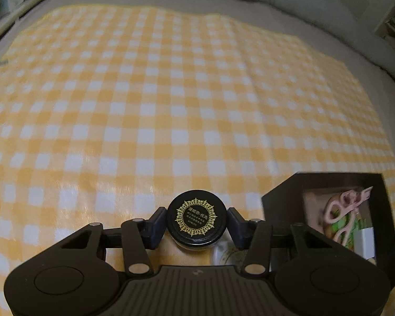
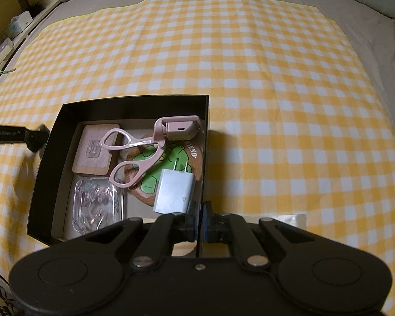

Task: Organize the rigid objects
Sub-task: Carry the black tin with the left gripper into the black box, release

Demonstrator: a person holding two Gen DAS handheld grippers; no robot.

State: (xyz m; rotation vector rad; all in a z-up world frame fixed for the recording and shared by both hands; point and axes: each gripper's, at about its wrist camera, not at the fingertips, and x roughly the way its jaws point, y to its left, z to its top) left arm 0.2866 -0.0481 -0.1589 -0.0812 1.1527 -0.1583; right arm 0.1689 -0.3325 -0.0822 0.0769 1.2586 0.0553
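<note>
Black-lidded, with a gold ring design on top, a small jar (image 1: 196, 221) sits between the pads of the left tongs (image 1: 196, 222), which press it from both sides above the yellow checked cloth (image 1: 155, 100) on the bed. Just to its right stands the black box (image 2: 52, 158). The right tongs (image 2: 198, 222) are pinched narrow on the box's near right wall. Inside the box lie a pink eyelash curler (image 2: 144, 144), a white plug adapter (image 2: 175, 192), a wooden coaster (image 2: 94, 150), a round cork coaster (image 2: 194, 158) and a clear case (image 2: 97, 208).
</note>
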